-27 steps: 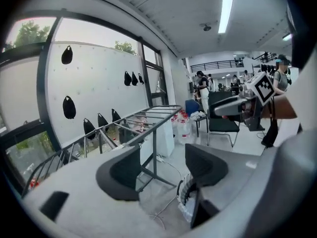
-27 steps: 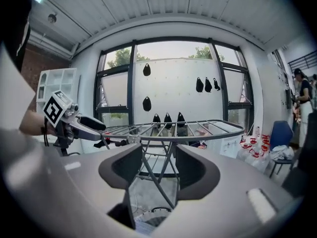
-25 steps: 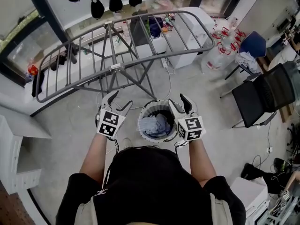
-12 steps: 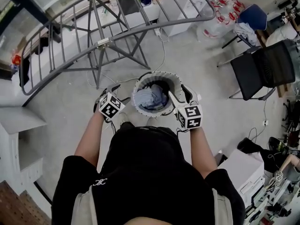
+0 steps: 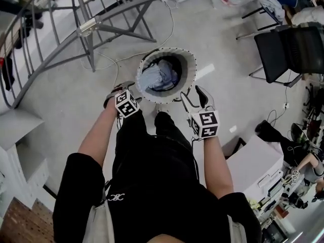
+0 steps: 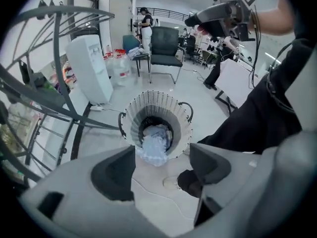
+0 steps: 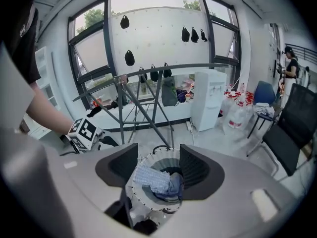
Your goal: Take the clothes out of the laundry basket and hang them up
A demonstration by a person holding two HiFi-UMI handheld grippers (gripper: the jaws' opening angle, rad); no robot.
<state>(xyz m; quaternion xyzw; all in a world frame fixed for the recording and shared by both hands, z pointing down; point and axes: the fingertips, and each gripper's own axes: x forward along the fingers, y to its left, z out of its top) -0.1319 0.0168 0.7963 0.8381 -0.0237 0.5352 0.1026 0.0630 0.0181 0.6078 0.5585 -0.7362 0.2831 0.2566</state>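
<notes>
A round white slatted laundry basket (image 5: 191, 67) stands on the grey floor, holding a pale blue checked cloth (image 5: 152, 78) and a darker blue garment (image 5: 169, 69). My left gripper (image 5: 123, 88) hangs just left of the rim, open and empty. My right gripper (image 5: 193, 96) sits off the rim's near right side, also open and empty. Both pairs of jaws have just been opening with nothing between them. In the left gripper view the basket (image 6: 148, 97) and its clothes (image 6: 154, 144) lie beyond the left gripper (image 6: 162, 152). The right gripper (image 7: 158, 150) frames the clothes (image 7: 153, 178). The grey drying rack (image 5: 101, 20) stands behind.
A black office chair (image 5: 288, 49) is at the right, a white cabinet (image 5: 253, 166) at the near right, white shelving (image 5: 20, 151) at the left. A thin cable (image 5: 109, 59) runs over the floor by the rack's legs. A water dispenser (image 6: 91, 68) stands by the window.
Both grippers have come down from chest height to the basket's rim, the left one tipping steeply downward. The view has tilted down, so the rack now sits at the top edge.
</notes>
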